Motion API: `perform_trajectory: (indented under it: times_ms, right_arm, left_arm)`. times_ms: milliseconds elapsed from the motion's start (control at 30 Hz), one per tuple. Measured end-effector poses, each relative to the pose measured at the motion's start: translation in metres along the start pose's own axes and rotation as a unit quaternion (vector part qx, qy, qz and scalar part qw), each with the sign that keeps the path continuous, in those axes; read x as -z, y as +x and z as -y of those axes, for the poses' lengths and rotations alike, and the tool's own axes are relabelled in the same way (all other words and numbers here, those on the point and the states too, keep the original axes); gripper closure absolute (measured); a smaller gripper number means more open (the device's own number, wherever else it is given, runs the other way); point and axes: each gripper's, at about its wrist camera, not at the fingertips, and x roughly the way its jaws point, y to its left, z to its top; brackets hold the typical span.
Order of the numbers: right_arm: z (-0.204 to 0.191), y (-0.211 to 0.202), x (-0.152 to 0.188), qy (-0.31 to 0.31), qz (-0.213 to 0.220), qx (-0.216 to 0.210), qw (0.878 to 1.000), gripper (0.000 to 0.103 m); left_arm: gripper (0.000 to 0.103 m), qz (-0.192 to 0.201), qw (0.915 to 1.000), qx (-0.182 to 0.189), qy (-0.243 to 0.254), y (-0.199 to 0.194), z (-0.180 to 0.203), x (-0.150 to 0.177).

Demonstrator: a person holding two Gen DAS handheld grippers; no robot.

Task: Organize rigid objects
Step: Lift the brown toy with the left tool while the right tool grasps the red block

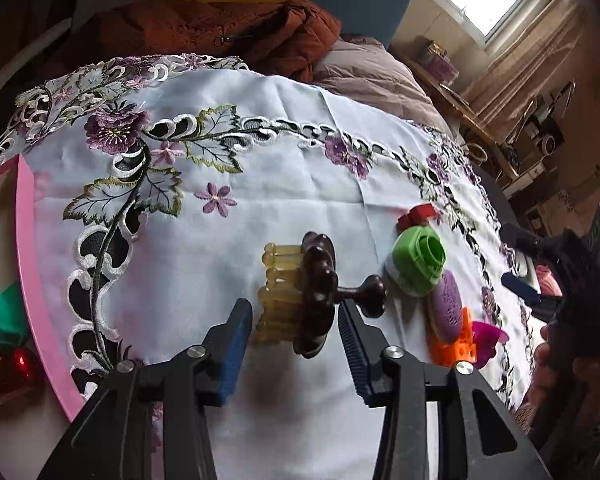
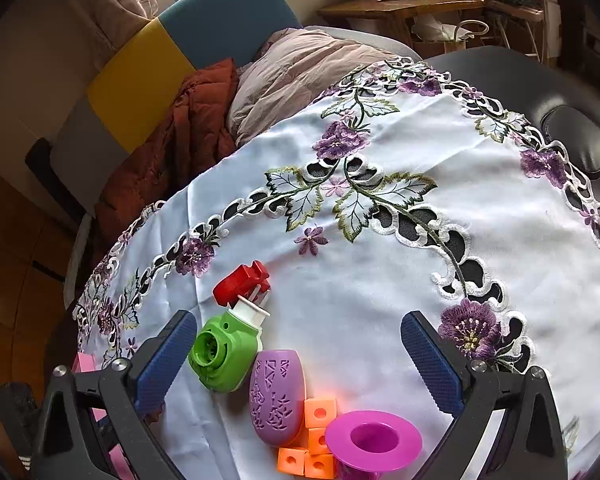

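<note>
Blue-padded fingers of the left hand-held gripper (image 1: 296, 320) stand parted around a dark wooden massage brush (image 1: 318, 292) with amber bristles — its disc lies between the pads, and no pad clearly presses on it. It rests on the embroidered white tablecloth (image 1: 260, 168) covering the table, about mid-cloth. Only the left wrist view shows this brush, and also a pink tray (image 1: 28, 264) at the table's left edge holding a green piece and a red bauble.

The right hand-held gripper (image 2: 296, 344) hangs wide open, holding nothing, over a cluster near the cloth's embroidered border: a green camera-shaped toy (image 2: 224, 356), a red piece (image 2: 242, 280) just behind it, a purple perforated oval (image 2: 276, 392), orange cube blocks (image 2: 318, 432) and a magenta flanged cup (image 2: 374, 438) — the cup's full shape shows only here.
</note>
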Motion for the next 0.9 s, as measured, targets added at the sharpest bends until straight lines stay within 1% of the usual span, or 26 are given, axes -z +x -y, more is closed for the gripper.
perform_trajectory:
  times_ms: [67, 133, 233, 333, 400, 467, 533, 600, 667, 700, 733, 900]
  right_arm:
    - [0.001, 0.000, 0.000, 0.002, 0.000, -0.001, 1.000, 0.000]
    - [0.002, -0.001, 0.000, 0.006, 0.000, -0.002, 1.000, 0.000]
    - [0.004, -0.003, 0.000, 0.012, 0.002, -0.005, 1.000, 0.000]
    - [0.005, -0.005, -0.001, 0.018, 0.005, -0.007, 1.000, 0.000]
    - [0.006, -0.005, -0.001, 0.020, 0.004, -0.008, 1.000, 0.000]
    - [0.006, -0.004, -0.001, 0.022, 0.001, -0.010, 1.000, 0.000]
    - [0.005, -0.004, -0.001, 0.020, 0.001, -0.011, 1.000, 0.000]
    - [0.004, -0.002, -0.001, 0.017, -0.002, -0.010, 1.000, 0.000]
    - [0.004, 0.000, -0.001, 0.016, -0.005, -0.010, 1.000, 0.000]
    - [0.004, 0.000, -0.001, 0.015, -0.005, -0.009, 1.000, 0.000]
    - [0.004, 0.000, -0.001, 0.015, -0.005, -0.007, 1.000, 0.000]
    - [0.007, 0.002, -0.003, 0.019, -0.003, -0.001, 1.000, 0.000]
  left_arm:
    - [0.051, -0.005, 0.9999, -0.008, 0.011, -0.001, 0.001, 0.004]
    - [0.042, -0.006, 0.9997, -0.015, 0.020, -0.003, 0.003, 0.005]
    - [0.035, 0.002, 0.9991, -0.030, 0.029, -0.007, 0.006, 0.002]
    - [0.028, 0.007, 0.9988, -0.027, 0.040, -0.009, 0.012, -0.004]
    - [0.027, 0.007, 0.9982, -0.031, 0.052, -0.005, 0.017, -0.009]
    - [0.027, 0.004, 0.9980, -0.033, 0.053, 0.001, 0.019, -0.013]
    - [0.027, 0.000, 0.9982, -0.027, 0.053, 0.008, 0.021, -0.016]
    - [0.030, -0.005, 0.9981, -0.028, 0.055, 0.015, 0.022, -0.016]
    - [0.040, -0.013, 0.9984, -0.024, 0.050, 0.022, 0.021, -0.015]
    - [0.048, -0.016, 0.9983, -0.026, 0.049, 0.025, 0.020, -0.015]
    - [0.052, -0.016, 0.9982, -0.027, 0.051, 0.028, 0.020, -0.015]
    - [0.054, 0.004, 0.9975, -0.024, 0.067, 0.028, 0.021, -0.010]
